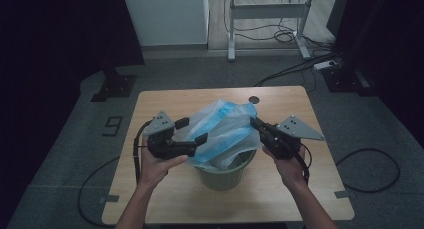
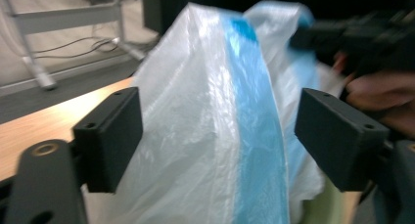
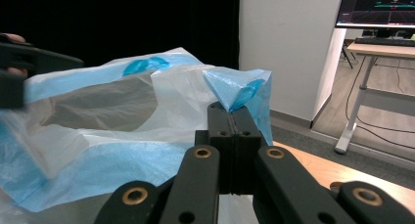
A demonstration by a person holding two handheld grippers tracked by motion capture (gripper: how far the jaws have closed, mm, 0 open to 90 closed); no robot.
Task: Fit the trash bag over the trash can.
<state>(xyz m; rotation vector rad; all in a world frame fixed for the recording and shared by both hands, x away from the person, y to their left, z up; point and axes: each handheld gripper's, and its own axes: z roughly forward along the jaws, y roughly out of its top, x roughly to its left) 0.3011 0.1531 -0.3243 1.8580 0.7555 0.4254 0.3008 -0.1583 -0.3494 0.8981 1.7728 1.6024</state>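
A white and blue plastic bag (image 1: 226, 130) billows up out of a green bin (image 1: 223, 173) near the table's front middle. My left gripper (image 1: 192, 130) is open at the bag's left side. In the left gripper view the bag (image 2: 215, 116) fills the gap between its jaws (image 2: 218, 136) without being pinched. My right gripper (image 1: 254, 121) is shut on the bag's right edge. In the right gripper view its tips (image 3: 230, 114) pinch a blue fold of the bag (image 3: 240, 89). A hand holds each gripper.
The wooden table (image 1: 165, 101) has a small dark hole (image 1: 254, 99) at the back. Behind it stand a desk frame (image 1: 267, 11), floor cables (image 1: 300, 66) and a black stand base (image 1: 114, 86). A monitor (image 3: 374, 6) shows at the right gripper view's top right.
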